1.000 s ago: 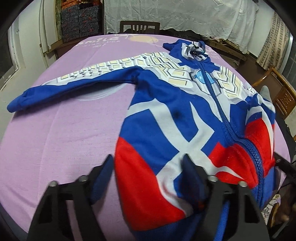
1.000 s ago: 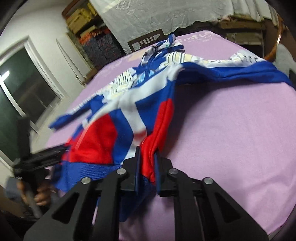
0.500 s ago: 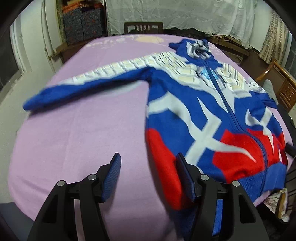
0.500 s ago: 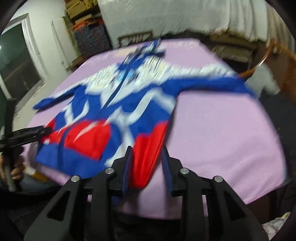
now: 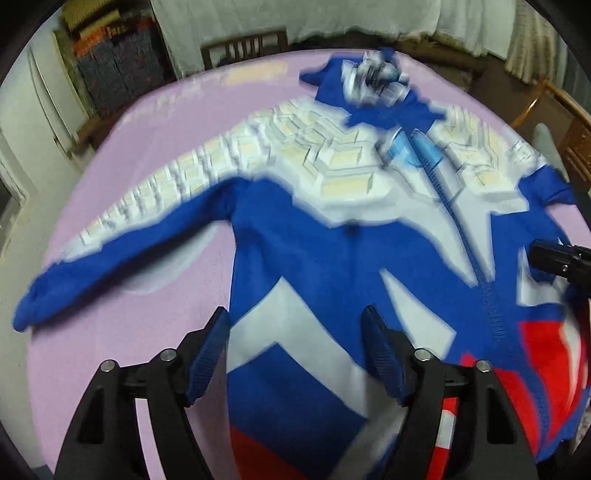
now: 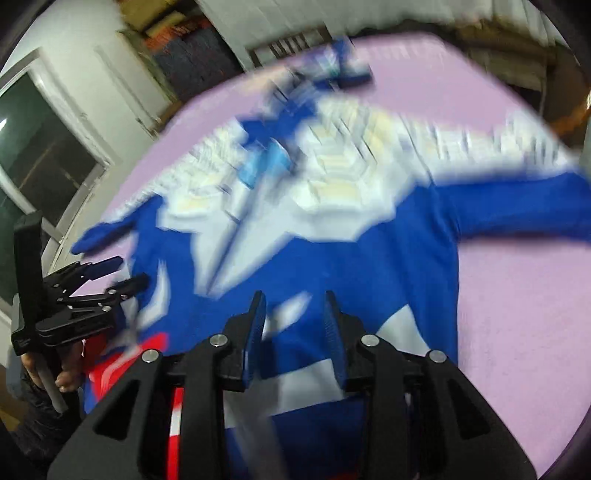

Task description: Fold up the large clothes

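A blue, white and red zip-up hooded jacket [image 5: 332, 258] lies spread face up on the purple-covered table [image 5: 129, 155], sleeves out to both sides. It also fills the right wrist view [image 6: 332, 258], blurred by motion. My left gripper [image 5: 295, 339] is open and empty, above the jacket's lower left front. My right gripper [image 6: 295, 321] is open and empty, above the lower right front. The right gripper's tip shows at the right edge of the left wrist view [image 5: 557, 256]; the left gripper shows at the left of the right wrist view [image 6: 92, 288].
A dark wooden chair [image 5: 243, 48] stands at the table's far end, before a white-draped surface [image 5: 332, 18]. A wooden chair [image 5: 569, 122] is at the right. Stacked boxes [image 5: 118, 66] and a window [image 6: 37, 147] are at the left.
My right gripper let go of the jacket's hem and opened. Both grippers moved forward over the jacket, which now lies flatter on the table.
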The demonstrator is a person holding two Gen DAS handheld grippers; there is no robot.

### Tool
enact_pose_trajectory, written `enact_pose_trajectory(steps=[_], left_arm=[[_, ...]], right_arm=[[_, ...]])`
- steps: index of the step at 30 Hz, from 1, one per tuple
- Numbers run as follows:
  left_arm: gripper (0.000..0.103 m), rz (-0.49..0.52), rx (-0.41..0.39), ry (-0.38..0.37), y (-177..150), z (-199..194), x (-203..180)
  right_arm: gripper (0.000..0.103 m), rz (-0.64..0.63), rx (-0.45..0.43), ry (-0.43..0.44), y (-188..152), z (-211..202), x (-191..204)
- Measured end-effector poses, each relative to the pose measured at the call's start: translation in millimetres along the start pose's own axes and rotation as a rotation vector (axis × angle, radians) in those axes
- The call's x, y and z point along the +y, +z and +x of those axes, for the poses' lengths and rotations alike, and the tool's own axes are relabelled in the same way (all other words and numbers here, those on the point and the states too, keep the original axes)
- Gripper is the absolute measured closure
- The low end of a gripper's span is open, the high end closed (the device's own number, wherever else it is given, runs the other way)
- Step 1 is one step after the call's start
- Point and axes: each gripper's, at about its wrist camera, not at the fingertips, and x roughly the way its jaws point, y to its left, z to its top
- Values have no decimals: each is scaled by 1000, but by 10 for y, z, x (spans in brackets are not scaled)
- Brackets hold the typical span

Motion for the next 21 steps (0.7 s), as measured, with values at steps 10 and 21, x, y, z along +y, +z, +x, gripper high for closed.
enact_pose_trajectory(steps=[10, 21], left_arm=[[11, -25, -65, 6, 775, -1, 194], [11, 19, -115, 64, 1546, 709, 47]], right_arm=[[62, 103, -52, 68, 981, -87, -317], [31, 368, -125, 146, 2432, 792, -871]])
